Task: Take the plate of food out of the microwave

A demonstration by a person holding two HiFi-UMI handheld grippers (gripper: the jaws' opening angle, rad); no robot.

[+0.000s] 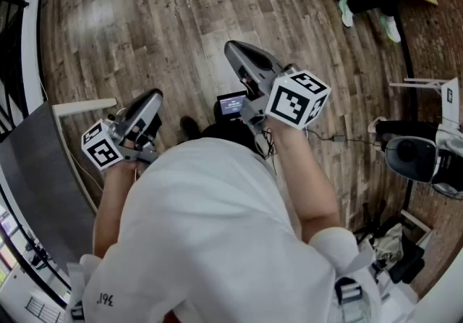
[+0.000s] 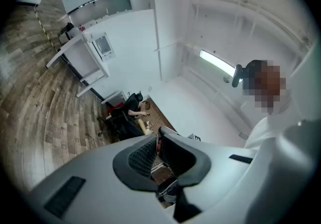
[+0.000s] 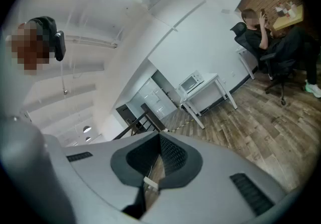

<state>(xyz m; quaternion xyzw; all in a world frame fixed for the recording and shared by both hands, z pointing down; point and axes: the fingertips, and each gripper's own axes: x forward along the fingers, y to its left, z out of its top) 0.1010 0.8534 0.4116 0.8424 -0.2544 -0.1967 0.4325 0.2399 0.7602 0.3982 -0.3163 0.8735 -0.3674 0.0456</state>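
Plainly the widest thing here is the wooden floor [image 1: 181, 10], one open stretch of it, and the person stands on it some way out from the furniture. Across that floor stands one white table [image 3: 213, 78] against the wall, and on it one microwave [image 3: 191, 83], door shut as far as can be told at this range. The plate of food shows in no view; by the task it would be inside that microwave, well apart from both hands.

There are two grippers, each with one marker cube. The left gripper [image 1: 152, 99] is held close in front of the chest, roughly level, its jaws a little parted with nothing between them. The right gripper [image 1: 235, 50] sits slightly further forward, its jaws pressed together on nothing. Both are likely carried tucked in like this because the job is at the walking-up stage: nothing is within reach, so there is no cause to extend an arm or spread a jaw.

One other person [image 3: 261, 22] sits at a desk in the background.
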